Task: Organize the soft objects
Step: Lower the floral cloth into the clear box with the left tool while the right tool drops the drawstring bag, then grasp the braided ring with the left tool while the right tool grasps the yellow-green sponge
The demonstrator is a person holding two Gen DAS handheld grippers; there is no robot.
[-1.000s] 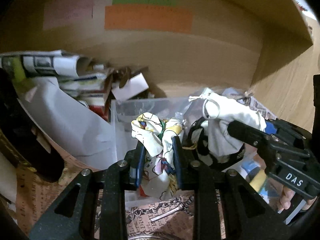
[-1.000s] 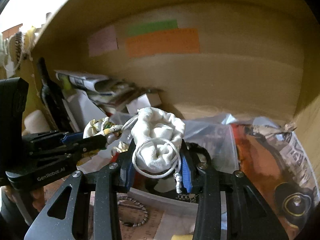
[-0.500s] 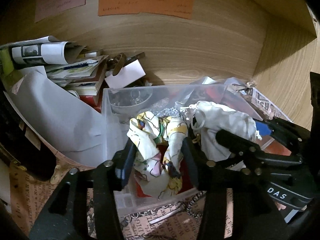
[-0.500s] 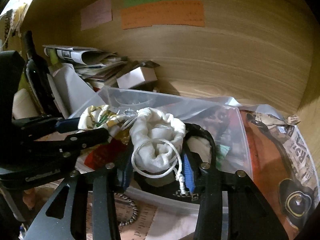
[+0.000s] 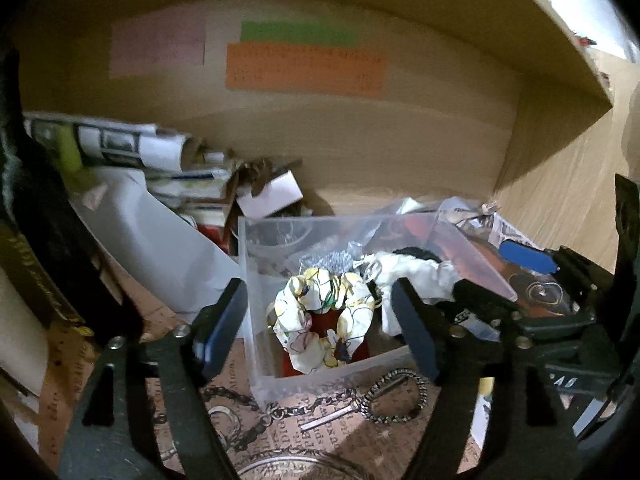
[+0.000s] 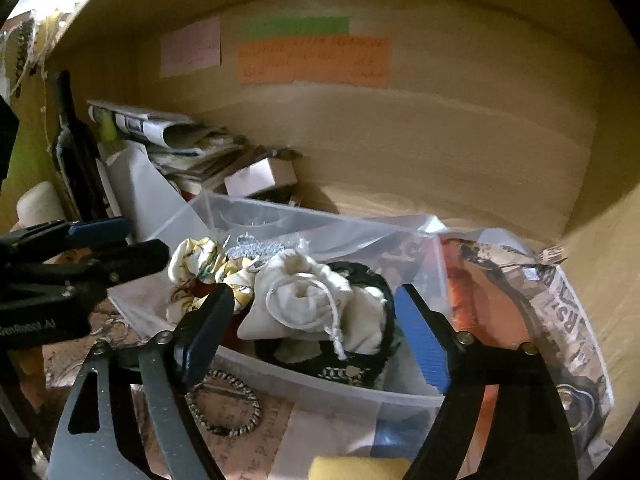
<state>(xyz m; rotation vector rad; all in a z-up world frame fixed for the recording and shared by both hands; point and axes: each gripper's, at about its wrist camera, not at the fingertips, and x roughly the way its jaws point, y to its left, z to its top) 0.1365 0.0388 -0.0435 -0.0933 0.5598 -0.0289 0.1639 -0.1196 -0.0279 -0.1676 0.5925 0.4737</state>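
A floral fabric scrunchie (image 5: pixel 320 316) lies in the near left corner of a clear plastic box (image 5: pixel 332 380); it also shows in the right wrist view (image 6: pixel 200 264). A white drawstring pouch (image 6: pixel 308 304) lies beside it in the box (image 6: pixel 332 380), on a black item; it also shows in the left wrist view (image 5: pixel 416 276). My left gripper (image 5: pixel 320 324) is open, its jaws wide either side of the scrunchie and apart from it. My right gripper (image 6: pixel 312 328) is open, its jaws either side of the pouch, not touching it.
The box sits inside a wooden cubby with coloured notes (image 5: pixel 304 68) on the back wall. Stacked papers and books (image 5: pixel 132 156) crowd the left. A metal chain with a ring (image 5: pixel 384 396) lies in front of the box. Printed paper (image 6: pixel 560 300) lies at the right.
Both grippers have opened wide and let go. The scrunchie and the pouch have dropped into the clear box, and both grippers have drawn back and tilted up.
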